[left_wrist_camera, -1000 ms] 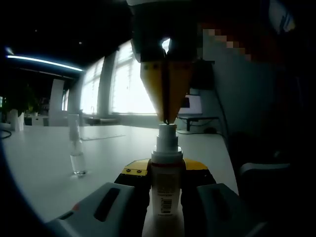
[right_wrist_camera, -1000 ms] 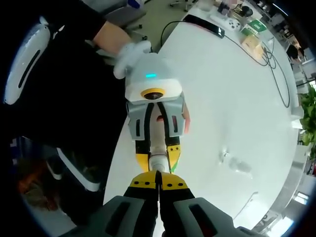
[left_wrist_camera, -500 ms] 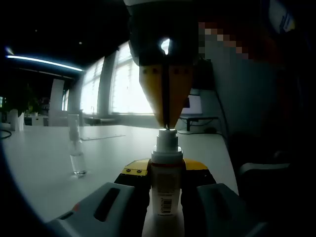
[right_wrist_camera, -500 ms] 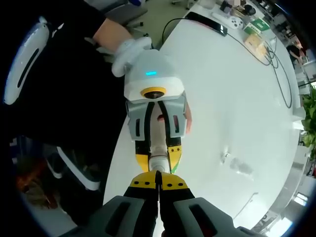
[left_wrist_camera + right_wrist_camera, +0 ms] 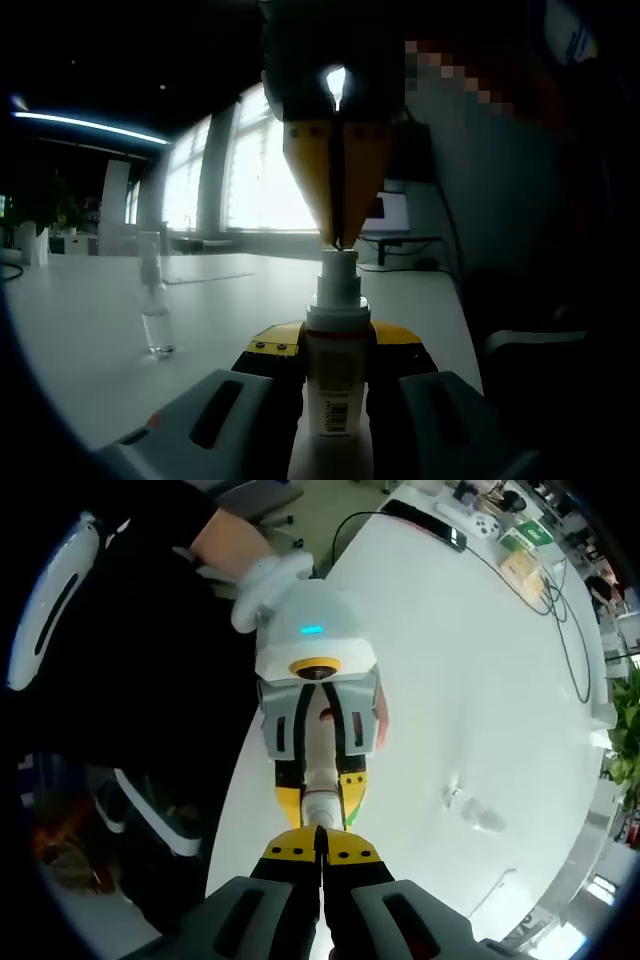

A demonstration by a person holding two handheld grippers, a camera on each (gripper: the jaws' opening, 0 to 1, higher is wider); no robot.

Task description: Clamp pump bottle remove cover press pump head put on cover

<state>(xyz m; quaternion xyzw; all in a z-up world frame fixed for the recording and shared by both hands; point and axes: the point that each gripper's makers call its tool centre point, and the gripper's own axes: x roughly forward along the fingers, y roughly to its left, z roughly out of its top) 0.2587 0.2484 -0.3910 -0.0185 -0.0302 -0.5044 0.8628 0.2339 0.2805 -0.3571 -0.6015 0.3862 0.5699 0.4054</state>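
While the pump bottle [image 5: 338,375] stands upright between the jaws of the left gripper [image 5: 320,785], clamped by its body near the table's [image 5: 80,330] edge, the right gripper [image 5: 338,235] sits directly above it, jaws pressed together with nothing between them, tips on or just over the pump head [image 5: 338,272] (contact itself is too fine to confirm). Item, bottle: long axis vertical, in line with the right gripper's closed tips, so the press runs straight down that axis; in the right gripper view the pump head [image 5: 322,810] lies just ahead of the closed tips [image 5: 322,855]. Item, cover [image 5: 155,300]: clear, standing upright on the table well to one side of the bottle, apart from both grippers; seen again as a small clear shape [image 5: 478,813] in the right gripper view. Judgement: step in hand is the pressing of the pump; the cover is already off and remains to be replaced. Room: open white tabletop around the cover; the table edge and the person's sleeve [image 5: 140,630] lie close on the bottle's near side.
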